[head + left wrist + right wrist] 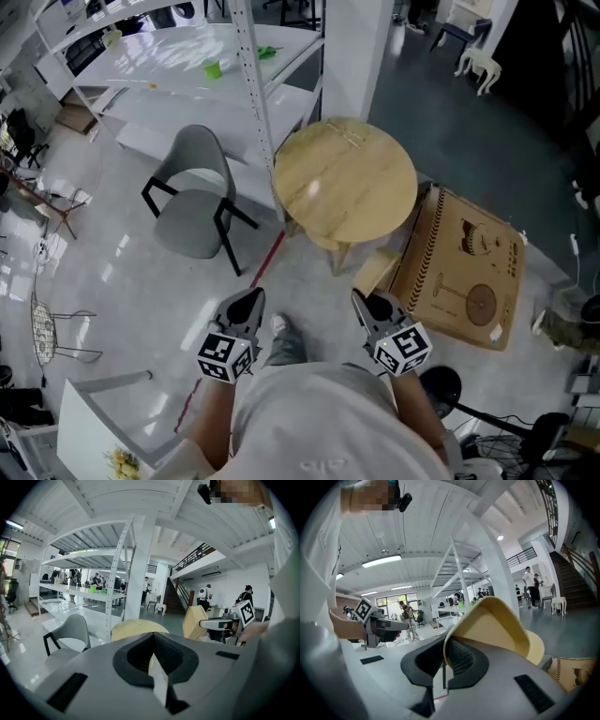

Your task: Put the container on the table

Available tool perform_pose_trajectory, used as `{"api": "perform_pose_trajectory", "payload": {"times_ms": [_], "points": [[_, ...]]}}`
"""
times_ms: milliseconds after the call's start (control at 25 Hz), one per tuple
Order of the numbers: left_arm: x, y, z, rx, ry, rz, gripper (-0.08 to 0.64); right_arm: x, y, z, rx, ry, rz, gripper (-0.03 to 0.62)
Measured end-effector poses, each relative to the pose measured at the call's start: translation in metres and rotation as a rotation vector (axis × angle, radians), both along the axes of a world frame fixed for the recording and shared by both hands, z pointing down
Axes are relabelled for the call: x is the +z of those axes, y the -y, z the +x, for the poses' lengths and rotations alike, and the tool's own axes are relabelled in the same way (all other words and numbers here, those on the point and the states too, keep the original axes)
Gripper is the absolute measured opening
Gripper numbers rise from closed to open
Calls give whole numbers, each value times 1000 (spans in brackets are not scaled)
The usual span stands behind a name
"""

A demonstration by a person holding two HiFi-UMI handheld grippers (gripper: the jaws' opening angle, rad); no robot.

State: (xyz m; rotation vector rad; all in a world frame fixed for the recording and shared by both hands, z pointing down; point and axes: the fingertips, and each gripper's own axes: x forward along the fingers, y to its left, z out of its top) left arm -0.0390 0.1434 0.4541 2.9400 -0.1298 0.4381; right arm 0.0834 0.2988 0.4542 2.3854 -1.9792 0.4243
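Note:
A round pale wooden table (347,178) stands just ahead of me, and it also shows low in the left gripper view as the table (133,629). My right gripper (361,298) is shut on the rim of a tan open container (377,270), held out level short of the table's near edge. In the right gripper view the container (492,625) curves up out of the pinched jaws of the right gripper (444,660). My left gripper (251,298) is beside it, jaws together and holding nothing; the left gripper (152,658) looks toward the table, with the container (194,620) at its right.
A grey chair (192,202) stands left of the table, beside a white shelf upright (253,112). A white pillar (352,56) rises behind the table. A cardboard panel (464,267) lies to its right. A black round base (441,382) sits by my right side.

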Motion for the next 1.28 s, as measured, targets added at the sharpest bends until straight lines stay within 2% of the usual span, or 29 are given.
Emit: {"api": "perform_pose_trajectory", "payload": {"times_ms": [280,560,880,1080,1280], "points": [[-2,103,33,47,-18,12,15,4,100,35,44,5,-32,35],[8,181,33,28,-8,3,15,13,175,57,65,36,-81,35],[20,224,34,-48,18,-23,15,45,228,82,34,126,-151,35],[28,249,42,-121,47,-40,15,78,258,114,-3,209,-211,35],[31,262,59,-181,77,-40,15,113,288,148,-67,251,-293,35]]}}
